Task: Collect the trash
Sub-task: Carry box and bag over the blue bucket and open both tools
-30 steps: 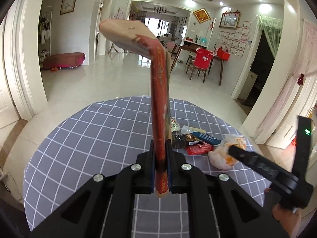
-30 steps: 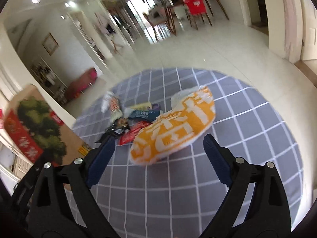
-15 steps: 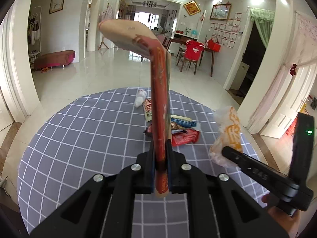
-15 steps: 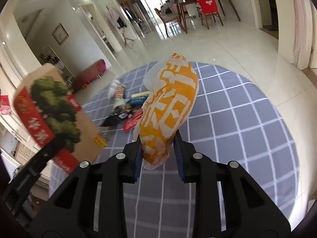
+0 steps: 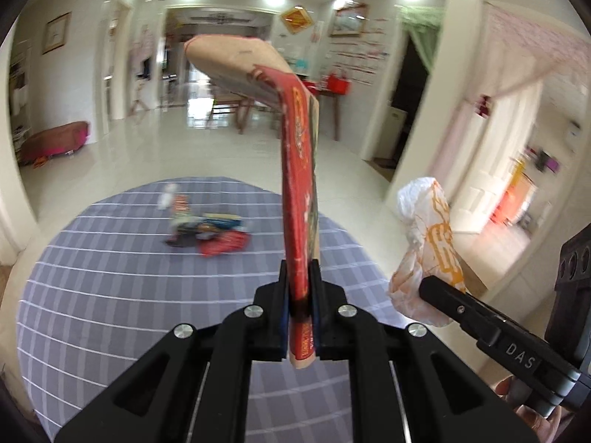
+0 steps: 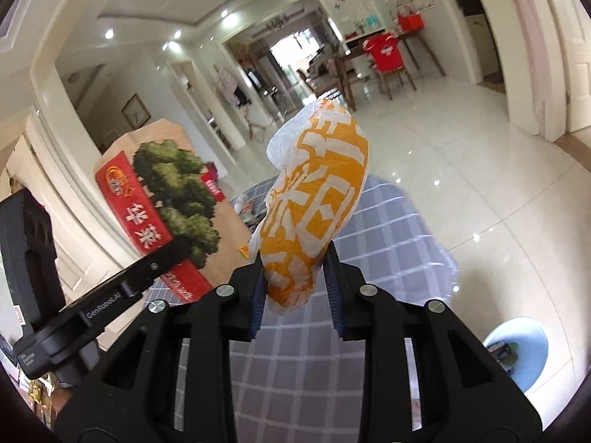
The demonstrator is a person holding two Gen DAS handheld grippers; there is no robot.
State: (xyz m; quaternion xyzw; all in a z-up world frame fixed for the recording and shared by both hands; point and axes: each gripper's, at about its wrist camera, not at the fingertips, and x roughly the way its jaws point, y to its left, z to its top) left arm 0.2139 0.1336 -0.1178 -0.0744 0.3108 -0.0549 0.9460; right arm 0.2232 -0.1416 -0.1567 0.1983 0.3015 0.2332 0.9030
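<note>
My left gripper (image 5: 300,295) is shut on a flattened red and brown cardboard box (image 5: 298,170) that stands up from its jaws and bends over at the top. The same box (image 6: 159,199), printed with green trees, shows at the left of the right wrist view. My right gripper (image 6: 295,288) is shut on a crumpled orange and white wrapper (image 6: 314,203), held above the table. That wrapper (image 5: 428,247) appears at the right of the left wrist view. A pile of several wrappers (image 5: 210,232) lies on the checked tablecloth (image 5: 110,288).
The round table stands in a tiled hall. A light blue bin (image 6: 517,350) with some trash inside stands on the floor at the lower right of the right wrist view. A dining table with red-covered chairs (image 6: 384,55) is far behind.
My right gripper closed on the orange wrapper and lifted it off the table. Both grippers swung right and rose a little; the wrapper pile now sits further left in the left view.
</note>
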